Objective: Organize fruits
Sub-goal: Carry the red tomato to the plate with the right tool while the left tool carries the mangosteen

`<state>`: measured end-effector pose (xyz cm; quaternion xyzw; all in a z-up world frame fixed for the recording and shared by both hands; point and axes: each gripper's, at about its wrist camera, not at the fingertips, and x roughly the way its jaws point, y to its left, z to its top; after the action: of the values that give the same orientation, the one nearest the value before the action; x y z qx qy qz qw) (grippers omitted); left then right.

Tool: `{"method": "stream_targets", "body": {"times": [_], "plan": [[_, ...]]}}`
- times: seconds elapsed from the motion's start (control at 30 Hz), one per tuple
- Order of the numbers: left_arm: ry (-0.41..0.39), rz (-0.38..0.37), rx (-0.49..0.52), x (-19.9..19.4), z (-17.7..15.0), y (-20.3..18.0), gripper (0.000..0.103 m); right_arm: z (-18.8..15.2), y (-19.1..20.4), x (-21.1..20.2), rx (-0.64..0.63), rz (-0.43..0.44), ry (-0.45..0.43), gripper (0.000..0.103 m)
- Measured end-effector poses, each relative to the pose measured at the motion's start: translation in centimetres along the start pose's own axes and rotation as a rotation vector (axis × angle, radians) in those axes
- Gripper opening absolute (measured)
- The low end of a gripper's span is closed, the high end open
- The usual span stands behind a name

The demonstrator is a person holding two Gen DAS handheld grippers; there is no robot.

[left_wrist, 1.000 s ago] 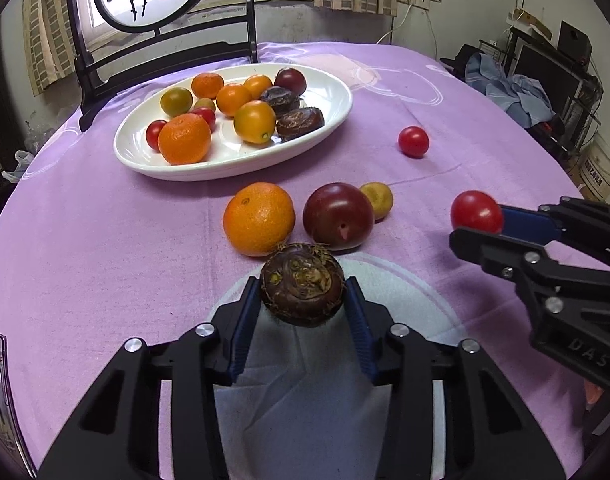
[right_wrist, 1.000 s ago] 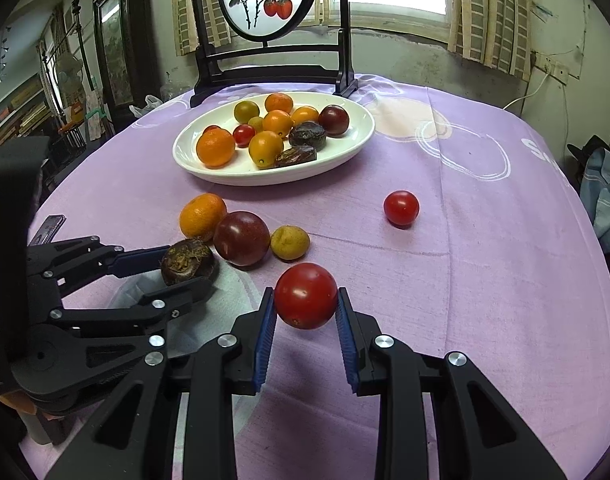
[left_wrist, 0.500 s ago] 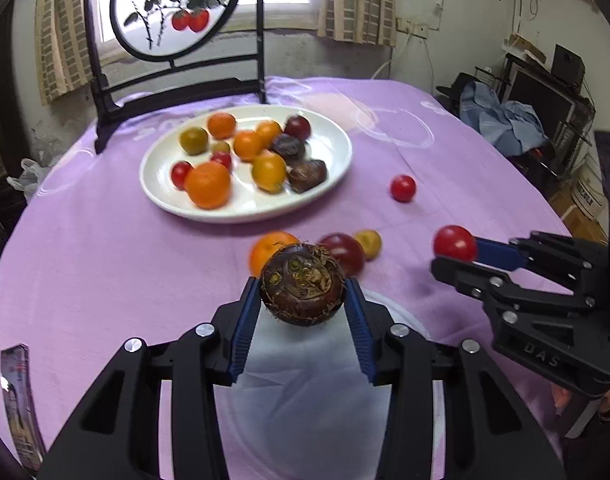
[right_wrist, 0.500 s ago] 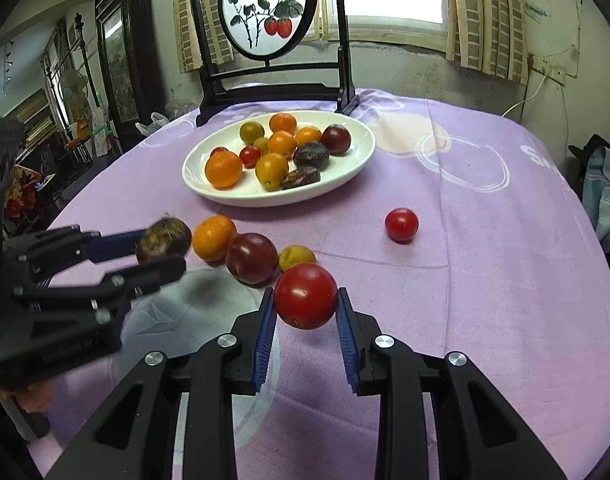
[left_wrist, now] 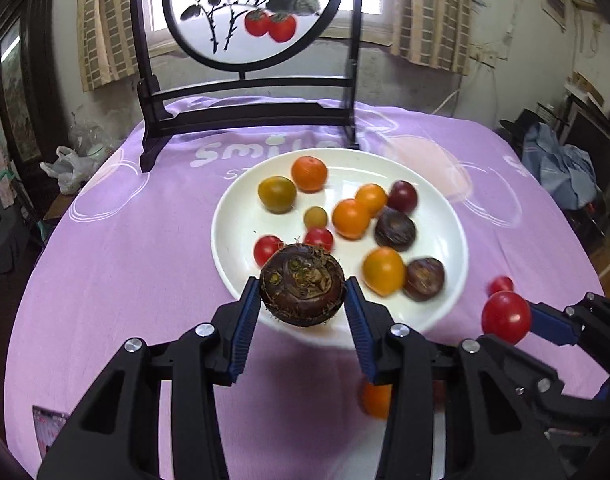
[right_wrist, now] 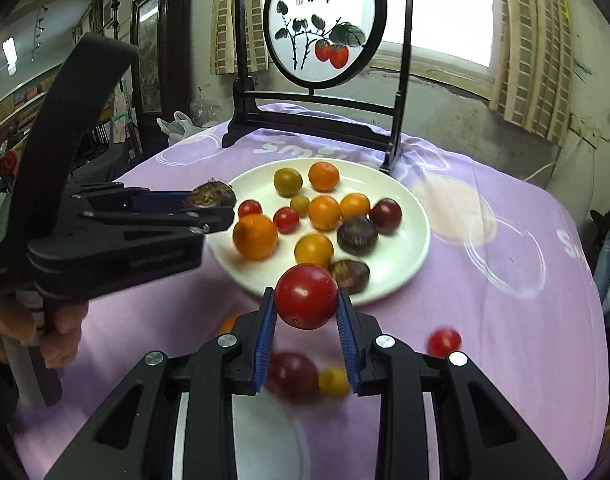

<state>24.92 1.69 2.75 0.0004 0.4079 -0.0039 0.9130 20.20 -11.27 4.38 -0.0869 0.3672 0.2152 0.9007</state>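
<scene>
My left gripper (left_wrist: 303, 300) is shut on a brown hairy water chestnut (left_wrist: 302, 290) and holds it in the air over the near rim of the white plate (left_wrist: 233, 216). My right gripper (right_wrist: 307, 310) is shut on a red tomato (right_wrist: 306, 295), raised near the plate's (right_wrist: 419, 248) front edge. The plate holds several oranges, tomatoes and dark fruits. The left gripper with the chestnut (right_wrist: 211, 196) also shows in the right wrist view, at the plate's left rim. The red tomato (left_wrist: 506, 317) shows at the right in the left wrist view.
On the purple cloth below the grippers lie an orange (left_wrist: 375, 400), a dark plum (right_wrist: 293, 374), a small yellow fruit (right_wrist: 333, 380) and a small red tomato (right_wrist: 444, 342). A dark wooden stand with a round painted screen (left_wrist: 249, 12) stands behind the plate.
Both grippers have risen and moved forward toward the plate, each still holding its fruit. The loose fruits on the cloth now lie beneath them.
</scene>
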Motion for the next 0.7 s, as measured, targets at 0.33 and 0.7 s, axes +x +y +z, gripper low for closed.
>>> {"method": "stream_targets", "body": {"times": [0.33,0.7], "plan": [[0.012,0.048,-0.104,4.9,1.7,1.4,0.061,1.9,-0.5,6.2,0.072,0.042,0.072,0.05],[-0.09,0.048,-0.065,-1.0,0.3,-0.9,0.081,-0.2,-4.2,0.8,0.154,-0.03,-0.003,0.055]]}}
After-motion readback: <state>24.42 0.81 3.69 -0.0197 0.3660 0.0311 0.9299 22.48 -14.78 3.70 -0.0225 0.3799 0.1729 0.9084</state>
